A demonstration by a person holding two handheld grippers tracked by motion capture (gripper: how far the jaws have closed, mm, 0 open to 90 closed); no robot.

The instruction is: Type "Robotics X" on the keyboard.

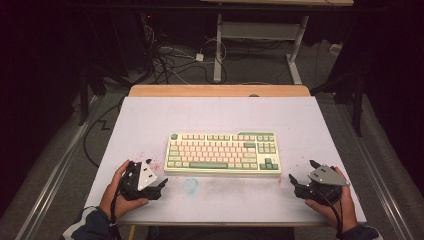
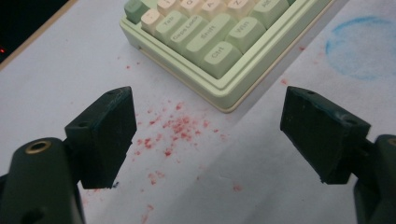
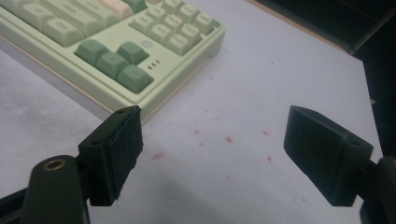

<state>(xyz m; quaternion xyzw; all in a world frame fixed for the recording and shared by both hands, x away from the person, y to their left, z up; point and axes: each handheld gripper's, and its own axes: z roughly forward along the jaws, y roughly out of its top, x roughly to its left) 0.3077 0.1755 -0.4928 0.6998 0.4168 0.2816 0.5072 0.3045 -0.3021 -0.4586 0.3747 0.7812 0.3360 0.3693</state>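
Both tools (image 1: 161, 186) (image 1: 295, 181) gape, flanking keyboard (image 1: 223, 152) amid red specks (image 2: 175, 128).

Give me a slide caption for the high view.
Two open grippers, left and right, rest either side of a green keyboard on a white table.

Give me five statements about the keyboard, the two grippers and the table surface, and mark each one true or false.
1. The left gripper is open with nothing between its jaws. True.
2. The right gripper is shut on a corner of the keyboard. False: it is open and apart from the keyboard.
3. The keyboard lies between the two grippers in the high view. True.
4. A blue smudge marks the table near the keyboard's front edge. True.
5. The red specks lie on top of the keys. False: they are scattered on the table beside the keyboard.
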